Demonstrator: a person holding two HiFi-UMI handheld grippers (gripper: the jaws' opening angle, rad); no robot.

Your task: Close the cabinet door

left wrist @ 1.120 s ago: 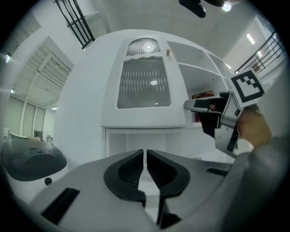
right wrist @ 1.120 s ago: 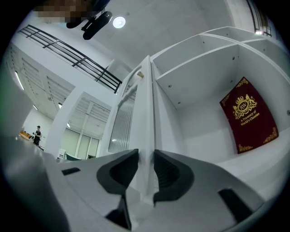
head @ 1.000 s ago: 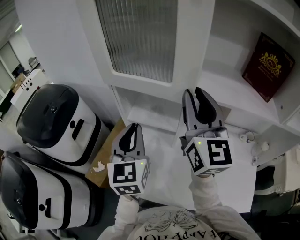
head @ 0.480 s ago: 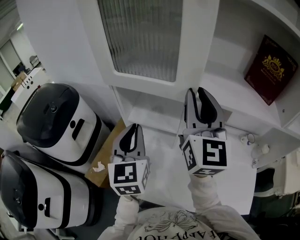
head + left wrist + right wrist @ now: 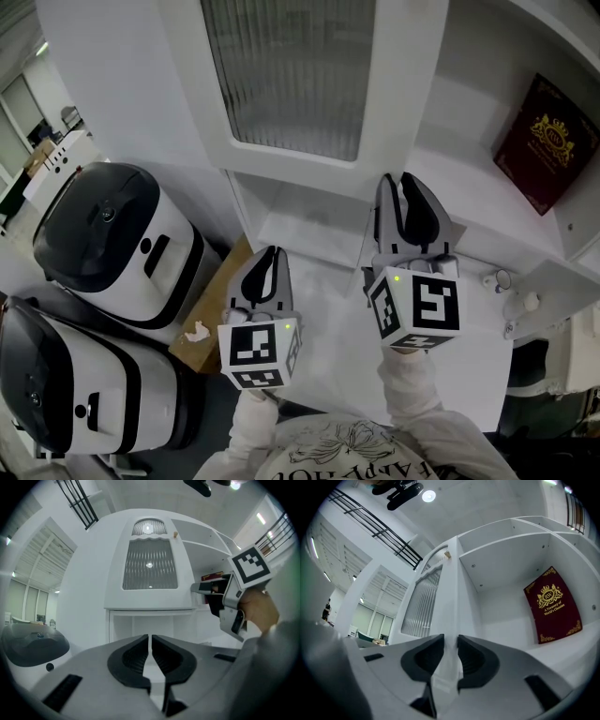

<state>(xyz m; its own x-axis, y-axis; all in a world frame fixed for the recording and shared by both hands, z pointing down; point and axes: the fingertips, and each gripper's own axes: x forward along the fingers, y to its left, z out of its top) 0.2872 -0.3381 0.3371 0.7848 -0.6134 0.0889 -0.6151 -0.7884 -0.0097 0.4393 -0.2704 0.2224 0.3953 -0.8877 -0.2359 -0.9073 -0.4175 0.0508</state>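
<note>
Standing ajar at far centre, the door (image 5: 291,75) has its lower right edge clamped between the narrowly parted jaws of the right gripper (image 5: 405,180). Left gripper (image 5: 270,253) hangs near left, jaws practically together, empty. Red book (image 5: 547,141) leans far right.

White shelf (image 5: 469,202) carrying a dark red book (image 5: 547,141) with gold print, upright and leaned against the back wall. Below and left of the book, white counter (image 5: 328,319), with two small pale round bits (image 5: 497,279) just below the book near the edge. Far lower left of the book, floor (image 5: 11,267) bearing two black-and-white machines (image 5: 112,244) and a brown cardboard box (image 5: 211,314) beside the counter.
</note>
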